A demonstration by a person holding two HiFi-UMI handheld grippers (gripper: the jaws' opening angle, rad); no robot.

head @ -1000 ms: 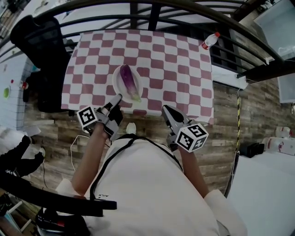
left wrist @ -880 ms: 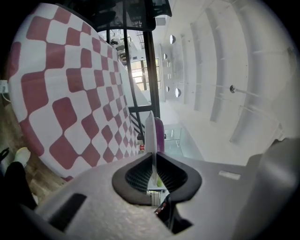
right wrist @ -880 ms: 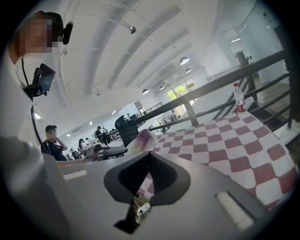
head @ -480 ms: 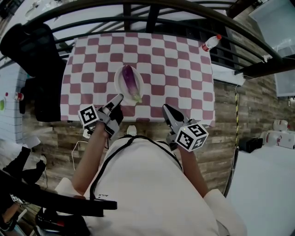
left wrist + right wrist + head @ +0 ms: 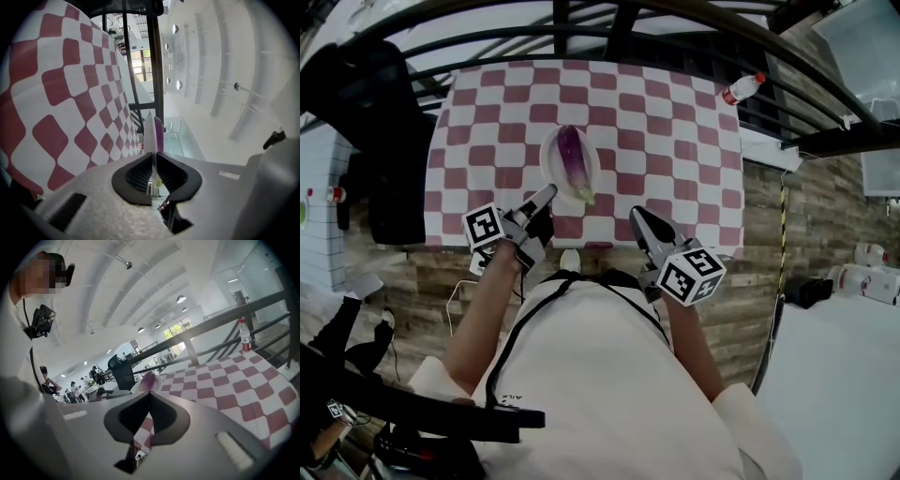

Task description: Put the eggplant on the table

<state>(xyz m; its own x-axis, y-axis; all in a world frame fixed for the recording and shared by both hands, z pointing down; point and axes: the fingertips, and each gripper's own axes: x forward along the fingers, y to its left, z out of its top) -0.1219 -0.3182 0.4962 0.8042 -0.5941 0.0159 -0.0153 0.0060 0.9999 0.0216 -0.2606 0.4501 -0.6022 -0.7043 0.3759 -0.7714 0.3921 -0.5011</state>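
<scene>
A purple eggplant (image 5: 573, 157) lies on a small white plate (image 5: 549, 155) over the red-and-white checked table (image 5: 675, 122). My left gripper (image 5: 547, 193) is shut on the plate's near-left rim. In the left gripper view the thin white rim (image 5: 150, 136) stands between the pads, with the eggplant (image 5: 159, 133) just behind it. I cannot tell whether the plate rests on the cloth. My right gripper (image 5: 635, 216) hovers at the table's near edge, shut and holding nothing. In its own view the jaws meet (image 5: 150, 397) below the eggplant (image 5: 148, 380).
A plastic bottle with a red cap (image 5: 742, 88) lies at the table's far right corner. A black chair (image 5: 380, 131) stands left of the table. Dark metal rails (image 5: 609, 19) arch beyond the far edge. Wood floor lies below the near edge.
Both grippers have shifted a little further in over the table's near edge. The plate and eggplant have moved with the left gripper, slightly to the right.
</scene>
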